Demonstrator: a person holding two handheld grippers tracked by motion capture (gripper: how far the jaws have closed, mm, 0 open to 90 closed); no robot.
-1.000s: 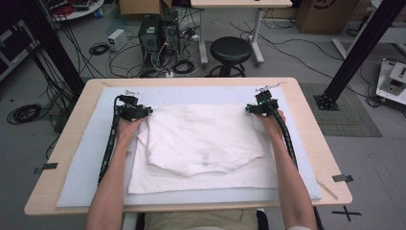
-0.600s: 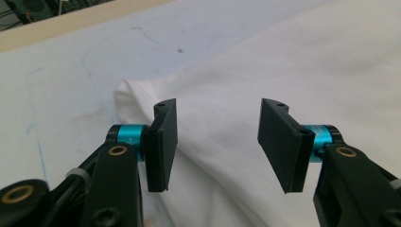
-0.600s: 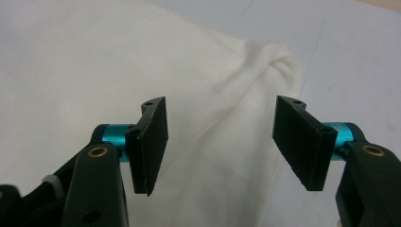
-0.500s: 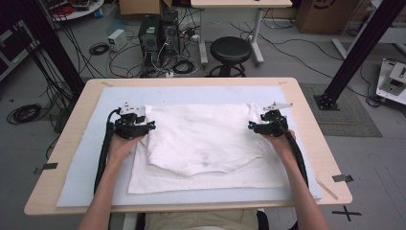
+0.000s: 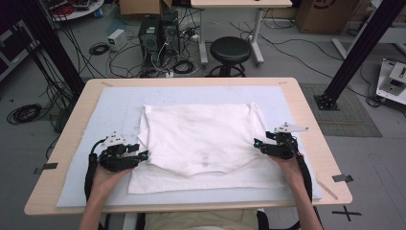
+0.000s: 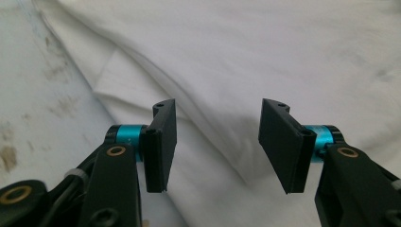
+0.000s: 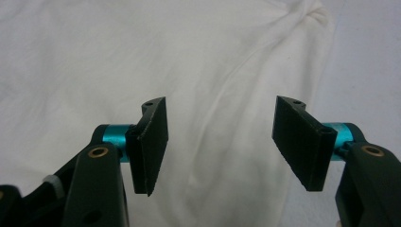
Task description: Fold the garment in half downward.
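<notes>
The high view looks forward and down from above the near edge of the counter. Each claw view rides close above the white cloth, looking along its own jaws; all three views share that cloth

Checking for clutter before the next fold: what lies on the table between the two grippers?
In the high view, the white shirt alone spans the stretch between the left gripper and right gripper, lying on the pale mat.
</notes>
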